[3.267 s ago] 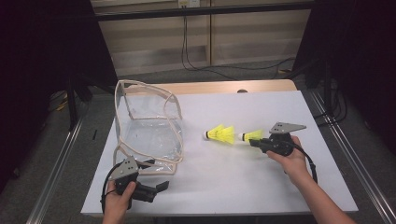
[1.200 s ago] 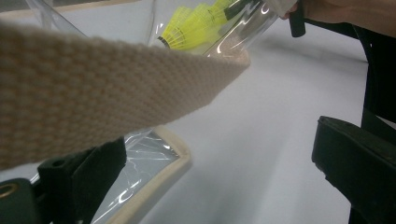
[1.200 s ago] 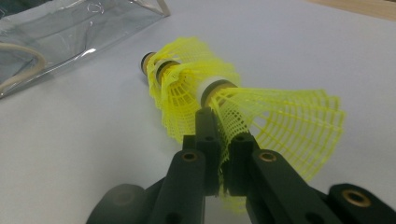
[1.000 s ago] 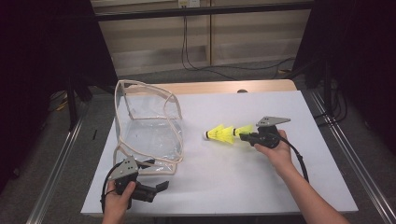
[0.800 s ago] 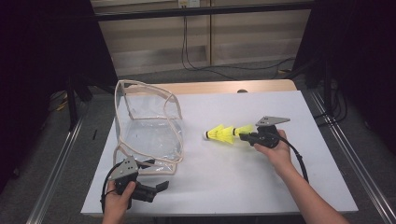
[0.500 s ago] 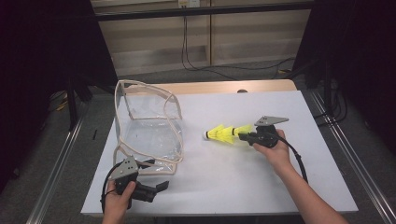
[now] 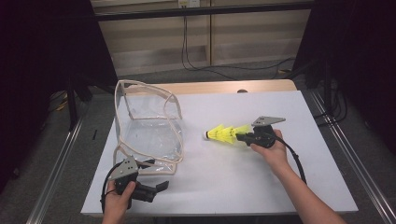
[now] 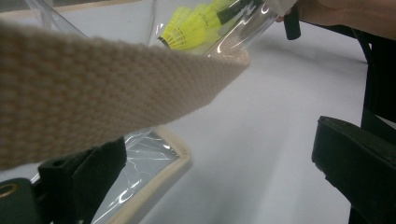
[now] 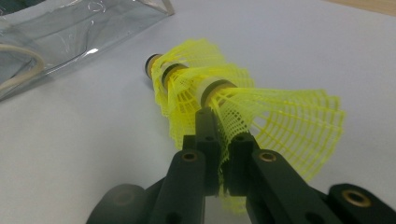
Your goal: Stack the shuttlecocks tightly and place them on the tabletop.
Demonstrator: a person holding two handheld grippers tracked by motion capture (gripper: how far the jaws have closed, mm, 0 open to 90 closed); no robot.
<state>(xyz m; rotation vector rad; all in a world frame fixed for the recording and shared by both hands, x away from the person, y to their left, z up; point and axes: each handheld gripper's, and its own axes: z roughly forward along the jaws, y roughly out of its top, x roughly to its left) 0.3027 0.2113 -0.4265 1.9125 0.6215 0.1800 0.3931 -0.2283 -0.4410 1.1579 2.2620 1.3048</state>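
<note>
Shuttlecocks clamped in my right claw

My right claw [image 9: 219,154] is closed on the skirt of a nested stack of yellow shuttlecocks [image 7: 225,134], near the worktop [image 7: 289,112] middle. Their long axis lies roughly level, corks pointing left toward the clear bag [image 7: 149,135]. My left claw [image 7: 159,188] rests open beside the bag's near edge.

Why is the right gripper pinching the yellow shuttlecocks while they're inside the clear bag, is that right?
Not quite. The right gripper does pinch the yellow shuttlecocks, but they lie outside the clear bag, on the white table beside it. The high view shows this.
</note>
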